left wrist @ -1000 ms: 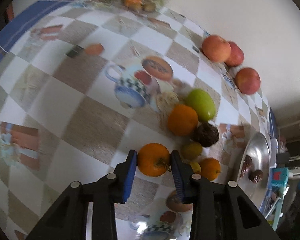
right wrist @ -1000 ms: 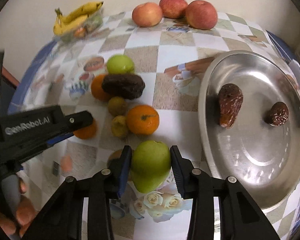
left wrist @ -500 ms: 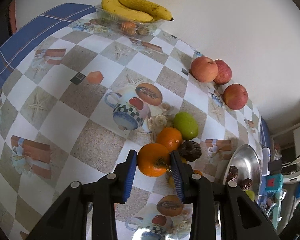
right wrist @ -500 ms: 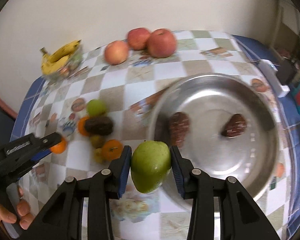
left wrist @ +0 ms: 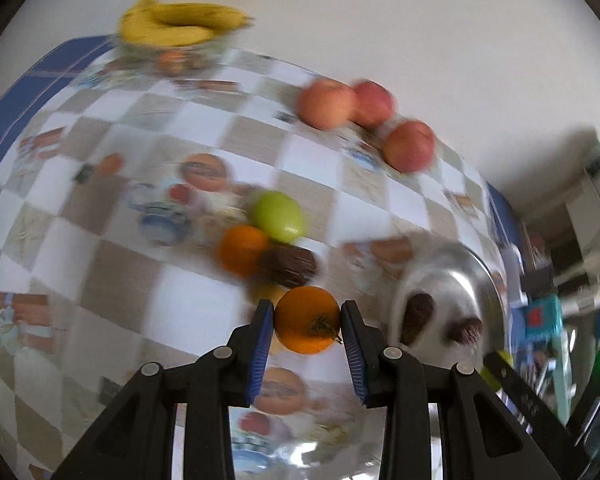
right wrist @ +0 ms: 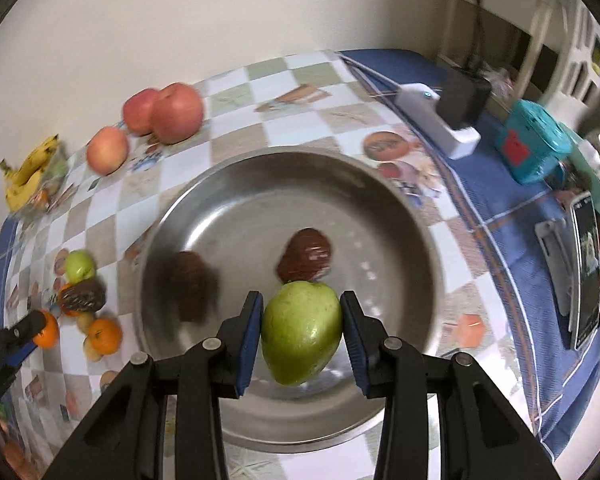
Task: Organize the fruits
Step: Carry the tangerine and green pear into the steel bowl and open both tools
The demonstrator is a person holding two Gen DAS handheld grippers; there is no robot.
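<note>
Green skin is filling the gap between my right gripper's (right wrist: pixel 302 334) blue pads: I am clamping the green fruit (right wrist: pixel 300 332) there, narrow end hanging down toward me and broad end up. Directly beyond and below those jaws the steel bowl (right wrist: pixel 404 208) is lying open, so the fruit is hanging over its near half, apart from the metal as far as I can judge. Two dark brown fruits are already sitting in the bowl, one (right wrist: pixel 309 255) just ahead of my jaws and another (right wrist: pixel 192 284) ahead and to the left.

My left gripper (left wrist: pixel 307 320) is squeezing an orange (left wrist: pixel 307 319) between its pads, stem end facing me. From these jaws the bowl (left wrist: pixel 452 264) is lying ahead and off to the right, so my right hand is much the nearer one to it. The left view is blurred, so I am hedging on how high the orange is hanging above the checked cloth (left wrist: pixel 180 312).

Beyond the left jaws a small pile is waiting: a second orange (left wrist: pixel 242 250), a dark fruit (left wrist: pixel 288 266) and a green one (left wrist: pixel 278 216). I judge the coming move to be a plain lowering of the green fruit into the bowl, clear of the brown pair.
</note>
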